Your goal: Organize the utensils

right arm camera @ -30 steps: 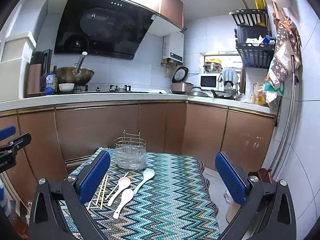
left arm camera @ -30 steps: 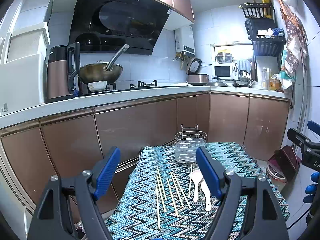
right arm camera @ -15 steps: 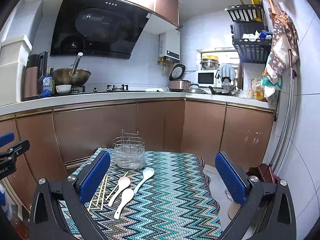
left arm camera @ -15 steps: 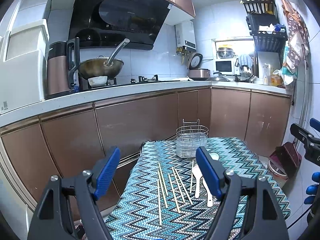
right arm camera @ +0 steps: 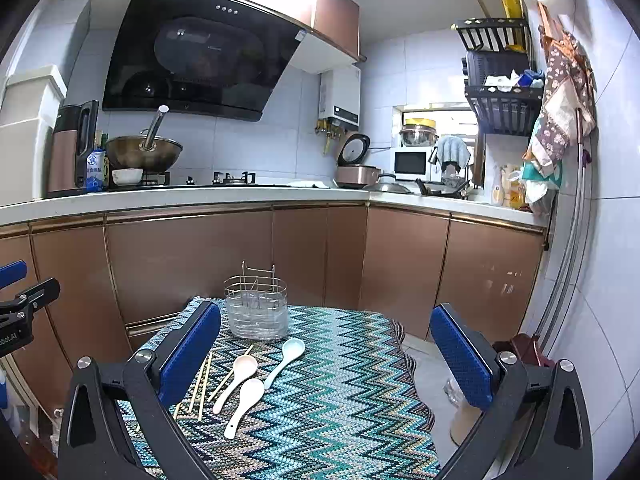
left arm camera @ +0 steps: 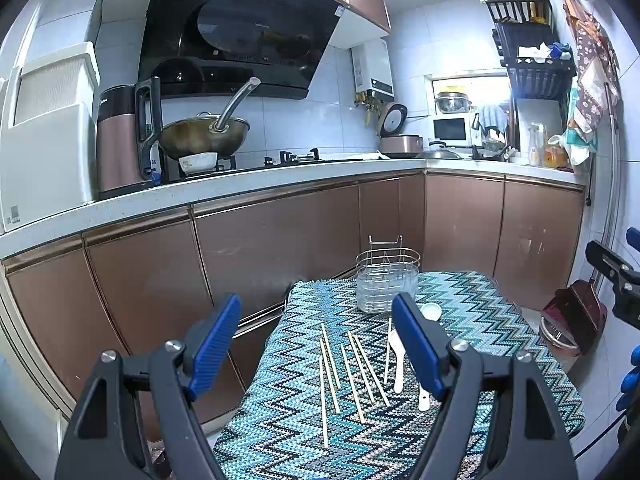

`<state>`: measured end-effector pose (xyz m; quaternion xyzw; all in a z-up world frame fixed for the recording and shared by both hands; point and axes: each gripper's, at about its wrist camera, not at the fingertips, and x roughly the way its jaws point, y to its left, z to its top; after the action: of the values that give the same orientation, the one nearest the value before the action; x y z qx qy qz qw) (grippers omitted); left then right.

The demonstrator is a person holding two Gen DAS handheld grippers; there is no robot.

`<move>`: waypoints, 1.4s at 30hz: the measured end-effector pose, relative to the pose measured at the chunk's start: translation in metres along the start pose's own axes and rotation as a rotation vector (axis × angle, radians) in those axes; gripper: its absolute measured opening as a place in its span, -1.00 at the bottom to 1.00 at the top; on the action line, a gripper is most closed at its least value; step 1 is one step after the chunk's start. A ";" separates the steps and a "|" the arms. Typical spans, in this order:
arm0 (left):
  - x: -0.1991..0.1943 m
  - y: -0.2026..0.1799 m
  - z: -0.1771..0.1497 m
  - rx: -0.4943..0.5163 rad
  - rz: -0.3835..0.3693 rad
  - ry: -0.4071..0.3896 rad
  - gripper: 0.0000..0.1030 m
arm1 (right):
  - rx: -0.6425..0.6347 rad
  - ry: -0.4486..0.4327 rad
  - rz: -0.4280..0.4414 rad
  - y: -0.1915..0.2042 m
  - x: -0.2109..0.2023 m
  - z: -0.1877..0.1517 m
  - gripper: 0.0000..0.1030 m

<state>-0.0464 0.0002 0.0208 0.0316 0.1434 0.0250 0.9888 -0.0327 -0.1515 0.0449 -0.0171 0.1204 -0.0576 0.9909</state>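
Note:
A small table under a zigzag cloth [left arm camera: 472, 320] carries the utensils. A wire utensil holder [left arm camera: 386, 284] [right arm camera: 256, 308] with a clear liner stands upright at the cloth's far edge. Several wooden chopsticks [left arm camera: 352, 364] [right arm camera: 200, 384] lie loose in front of it. Beside them on the right lie three ceramic spoons: a pale blue one [right arm camera: 286, 356], a pinkish one [right arm camera: 236, 376] and a white one [right arm camera: 244, 404]. My left gripper [left arm camera: 316, 320] hovers open over the near left of the cloth, holding nothing. My right gripper [right arm camera: 326, 320] hovers open over the near right, also holding nothing.
Brown cabinets [left arm camera: 260, 264] under a white counter [left arm camera: 240, 196] stand close behind the table. A wok [left arm camera: 204, 136] and a kettle [left arm camera: 120, 140] sit on the counter. A dustpan [left arm camera: 576, 312] rests on the floor to the right. A blue-gloved hand [left arm camera: 630, 376] shows at the edge.

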 end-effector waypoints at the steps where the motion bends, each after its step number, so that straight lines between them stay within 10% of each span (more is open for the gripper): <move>1: 0.000 0.000 0.000 0.001 0.001 0.000 0.49 | 0.000 -0.005 -0.001 0.000 -0.001 0.000 0.99; 42: -0.004 0.006 -0.003 -0.008 0.026 -0.045 0.49 | -0.021 -0.063 -0.044 0.003 -0.008 -0.003 0.99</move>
<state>-0.0514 0.0063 0.0196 0.0299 0.1208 0.0377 0.9915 -0.0411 -0.1472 0.0438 -0.0318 0.0893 -0.0773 0.9925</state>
